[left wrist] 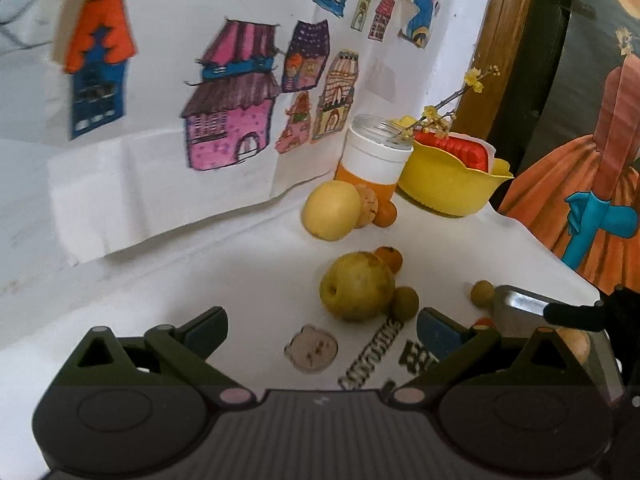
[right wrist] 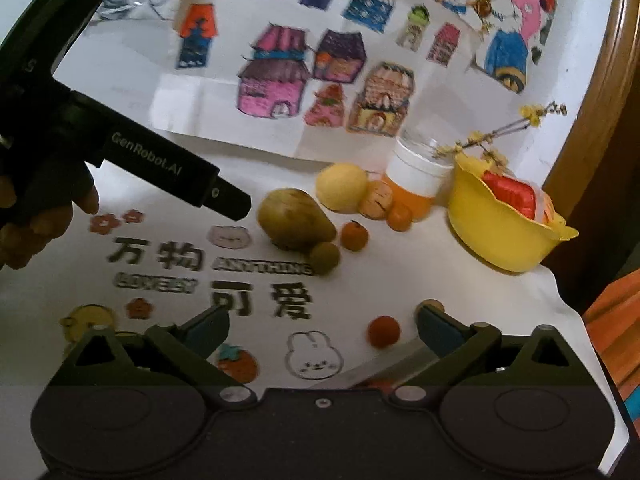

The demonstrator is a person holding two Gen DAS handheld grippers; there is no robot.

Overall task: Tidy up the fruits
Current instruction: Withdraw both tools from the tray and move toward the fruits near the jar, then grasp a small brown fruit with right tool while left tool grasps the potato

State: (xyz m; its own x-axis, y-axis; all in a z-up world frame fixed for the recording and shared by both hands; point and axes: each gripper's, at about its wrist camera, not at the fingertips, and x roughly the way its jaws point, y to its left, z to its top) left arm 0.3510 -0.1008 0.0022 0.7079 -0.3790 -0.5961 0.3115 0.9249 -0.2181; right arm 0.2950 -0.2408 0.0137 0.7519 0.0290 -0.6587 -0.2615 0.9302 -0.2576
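Observation:
Fruits lie on the white printed tablecloth (right wrist: 400, 280). A green-yellow pear (left wrist: 356, 286) (right wrist: 294, 220) has a small green fruit (left wrist: 405, 302) (right wrist: 324, 257) against it and a small orange (left wrist: 390, 258) (right wrist: 354, 235) behind. A yellow apple (left wrist: 331, 210) (right wrist: 342, 187) and a walnut (left wrist: 367, 205) (right wrist: 376, 201) sit further back with another small orange (left wrist: 385, 213) (right wrist: 399, 217). A red fruit (right wrist: 384, 331) lies near the metal tray (left wrist: 520, 308) (right wrist: 384, 368). My left gripper (left wrist: 322, 330) is open and empty before the pear. My right gripper (right wrist: 322, 330) is open and empty above the tray's edge.
A yellow bowl (left wrist: 452, 184) (right wrist: 504, 232) with a red item stands at the back right. An orange-and-white jar (left wrist: 374, 156) (right wrist: 416, 180) with a flower twig is beside it. Another small green fruit (left wrist: 482, 292) lies near the tray. Drawings hang on the wall behind.

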